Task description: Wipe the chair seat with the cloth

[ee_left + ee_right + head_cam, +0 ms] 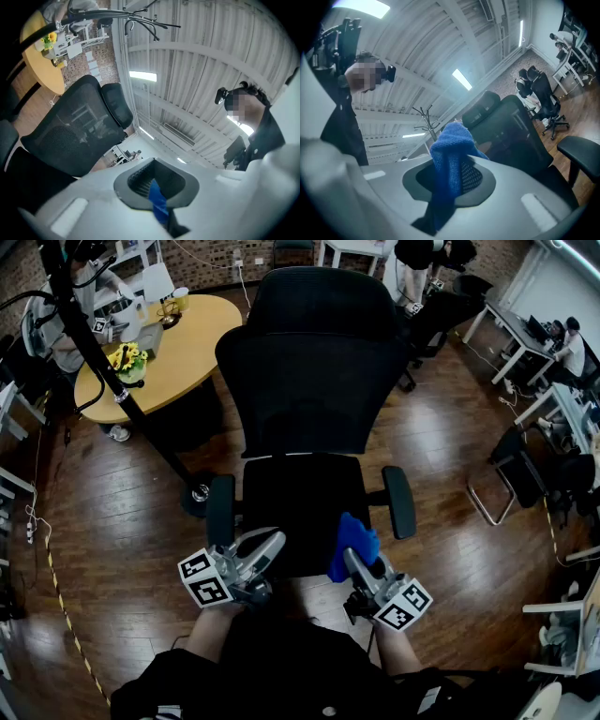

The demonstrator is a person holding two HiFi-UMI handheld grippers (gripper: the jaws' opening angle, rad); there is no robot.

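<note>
Two handheld grippers are held low over the front edge of a black office chair seat (298,498), as seen in the head view. A blue cloth (354,542) is clamped in the right gripper (356,561) and is bunched over the seat's front right corner; whether it is touching the seat cannot be told. In the right gripper view the cloth (449,154) is seen pinched between the closed jaws of that gripper (451,185), rising in a rounded fold above them. The jaws of the left gripper (157,199) are seen drawn together, with only a thin blue sliver, not identifiable, shown between them. This gripper (274,542) is placed at the seat's front left. Square black-and-white marker patterns are carried on the left cube (206,579) and the right cube (405,604); other print is too small to be read. A round yellow table (192,343) bearing yellow flowers (128,358) is seen behind the mesh backrest (314,381).
</note>
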